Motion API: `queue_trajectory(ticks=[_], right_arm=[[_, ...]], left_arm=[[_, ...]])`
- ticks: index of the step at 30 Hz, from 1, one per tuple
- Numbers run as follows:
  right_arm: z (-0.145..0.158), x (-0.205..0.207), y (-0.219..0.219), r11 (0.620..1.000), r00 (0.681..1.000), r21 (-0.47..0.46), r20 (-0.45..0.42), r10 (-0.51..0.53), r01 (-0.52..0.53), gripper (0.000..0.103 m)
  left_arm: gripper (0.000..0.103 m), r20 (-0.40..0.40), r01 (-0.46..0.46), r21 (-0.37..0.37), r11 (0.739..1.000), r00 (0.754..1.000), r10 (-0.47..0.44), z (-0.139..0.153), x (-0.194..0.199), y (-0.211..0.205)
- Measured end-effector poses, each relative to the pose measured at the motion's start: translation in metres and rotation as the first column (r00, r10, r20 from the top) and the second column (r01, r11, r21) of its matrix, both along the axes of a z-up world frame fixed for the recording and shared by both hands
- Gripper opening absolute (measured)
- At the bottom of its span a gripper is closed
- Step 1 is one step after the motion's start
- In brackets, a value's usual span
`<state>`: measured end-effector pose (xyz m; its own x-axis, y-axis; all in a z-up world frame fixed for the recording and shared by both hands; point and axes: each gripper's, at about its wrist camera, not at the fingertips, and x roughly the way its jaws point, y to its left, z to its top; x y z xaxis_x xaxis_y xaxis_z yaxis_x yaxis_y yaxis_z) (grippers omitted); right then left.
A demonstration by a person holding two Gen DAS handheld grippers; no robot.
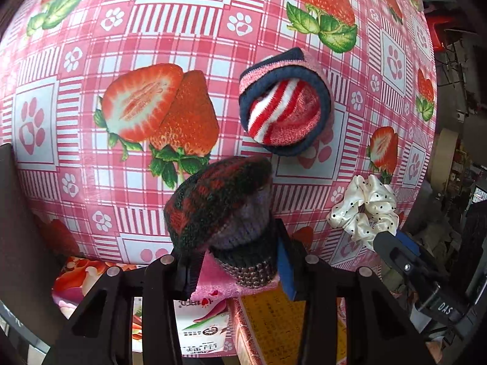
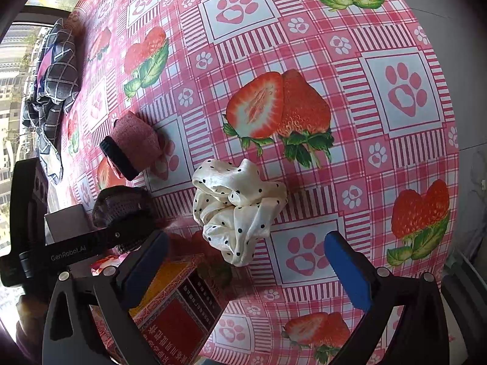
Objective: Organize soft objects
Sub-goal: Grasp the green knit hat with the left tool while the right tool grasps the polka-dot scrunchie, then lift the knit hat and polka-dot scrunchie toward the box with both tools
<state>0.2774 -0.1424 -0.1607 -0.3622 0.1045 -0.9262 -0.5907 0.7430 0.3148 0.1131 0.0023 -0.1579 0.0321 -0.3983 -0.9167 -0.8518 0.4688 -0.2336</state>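
My left gripper [image 1: 234, 261] is shut on a dark red, green and purple knitted sock roll [image 1: 219, 203] and holds it above an open box [image 1: 268, 325] at the near table edge. The roll also shows at the left of the right wrist view [image 2: 121, 213]. A pink, navy and red-striped sock roll [image 1: 283, 103] lies on the table beyond it, and shows in the right wrist view [image 2: 134, 143]. A cream polka-dot scrunchie [image 2: 237, 206] lies just ahead of my right gripper [image 2: 246, 255], which is open and empty. The scrunchie also shows in the left wrist view [image 1: 365, 210].
The table wears a pink checked cloth with strawberries and paw prints [image 2: 334, 60]. A red and yellow box [image 2: 179, 307] sits at the near edge under my right gripper's left finger. A dark plaid cloth [image 2: 54, 91] lies at the far left. A pink towel [image 1: 213, 289] lies in the box.
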Motion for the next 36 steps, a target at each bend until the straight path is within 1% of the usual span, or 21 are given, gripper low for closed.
queue_trajectory(ticks=[5, 10, 12, 14, 16, 18, 20, 22, 23, 26, 27, 28, 29, 30, 31, 33, 34, 36], right_arm=[[-0.017, -0.013, 0.023, 0.996, 0.996, -0.032, 0.039, 0.082, -0.081, 0.103], [-0.038, -0.021, 0.034, 0.987, 0.987, -0.085, 0.073, 0.142, -0.136, 0.103], [-0.039, -0.026, 0.037, 0.983, 0.981, -0.104, 0.108, 0.161, -0.150, 0.103], [-0.040, -0.030, 0.038, 0.981, 0.977, -0.118, 0.127, 0.169, -0.154, 0.103], [-0.042, -0.040, 0.043, 0.972, 0.966, -0.145, 0.152, 0.208, -0.186, 0.103], [-0.045, -0.055, 0.051, 0.948, 0.940, -0.188, 0.177, 0.290, -0.257, 0.103], [-0.044, -0.057, 0.050, 0.949, 0.940, -0.179, 0.181, 0.289, -0.258, 0.103], [-0.046, -0.060, 0.052, 0.938, 0.931, -0.191, 0.170, 0.322, -0.289, 0.103], [-0.046, -0.059, 0.052, 0.937, 0.932, -0.192, 0.163, 0.322, -0.290, 0.103], [-0.043, -0.053, 0.049, 0.955, 0.949, -0.161, 0.154, 0.275, -0.250, 0.103], [-0.042, -0.046, 0.048, 0.962, 0.956, -0.151, 0.154, 0.252, -0.229, 0.101], [-0.039, -0.043, 0.046, 0.965, 0.957, -0.151, 0.168, 0.237, -0.213, 0.092], [-0.035, -0.042, 0.044, 0.967, 0.955, -0.151, 0.186, 0.231, -0.204, 0.086], [-0.031, -0.040, 0.043, 0.969, 0.951, -0.145, 0.207, 0.228, -0.201, 0.072], [-0.026, -0.039, 0.042, 0.970, 0.948, -0.130, 0.221, 0.228, -0.204, 0.055], [-0.019, -0.037, 0.039, 0.976, 0.954, -0.089, 0.210, 0.214, -0.199, 0.037], [-0.014, -0.035, 0.037, 0.980, 0.958, -0.068, 0.210, 0.196, -0.186, 0.037], [-0.001, -0.033, 0.033, 0.985, 0.956, -0.036, 0.238, 0.173, -0.169, 0.037]], left_arm=[[0.046, 0.014, -0.011, 0.117, 0.993, 1.000, 0.009, 0.024, -0.020, 0.006], [0.046, 0.016, -0.018, 0.207, 0.978, 1.000, 0.015, 0.046, -0.046, 0.012], [0.046, 0.018, -0.017, 0.237, 0.971, 1.000, 0.013, 0.054, -0.054, 0.012], [0.046, 0.019, -0.015, 0.264, 0.964, 1.000, 0.010, 0.055, -0.065, 0.013], [0.046, 0.014, -0.008, 0.291, 0.957, 1.000, 0.005, 0.061, -0.077, 0.016], [0.046, 0.014, -0.004, 0.306, 0.952, 1.000, 0.000, 0.065, -0.081, 0.012], [0.046, 0.015, 0.004, 0.320, 0.947, 1.000, -0.010, 0.069, -0.085, 0.010], [0.046, 0.014, 0.019, 0.338, 0.941, 1.000, -0.025, 0.073, -0.085, 0.006], [0.046, 0.014, 0.025, 0.346, 0.938, 0.999, -0.032, 0.076, -0.087, 0.005], [0.046, 0.017, 0.036, 0.366, 0.930, 0.999, -0.046, 0.084, -0.089, 0.004], [0.046, 0.018, 0.040, 0.374, 0.927, 0.999, -0.050, 0.084, -0.087, 0.000], [0.046, 0.021, 0.043, 0.382, 0.923, 0.998, -0.055, 0.085, -0.085, -0.003], [0.046, 0.025, 0.047, 0.387, 0.921, 0.998, -0.061, 0.085, -0.082, -0.004], [0.046, 0.028, 0.050, 0.391, 0.919, 0.997, -0.066, 0.085, -0.079, -0.006], [0.046, 0.030, 0.053, 0.395, 0.917, 0.997, -0.071, 0.086, -0.077, -0.007], [0.046, 0.033, 0.058, 0.404, 0.913, 0.996, -0.078, 0.086, -0.070, -0.011], [0.046, 0.036, 0.058, 0.407, 0.912, 0.996, -0.079, 0.088, -0.069, -0.012], [0.046, 0.044, 0.059, 0.415, 0.908, 0.995, -0.084, 0.093, -0.067, -0.013]])
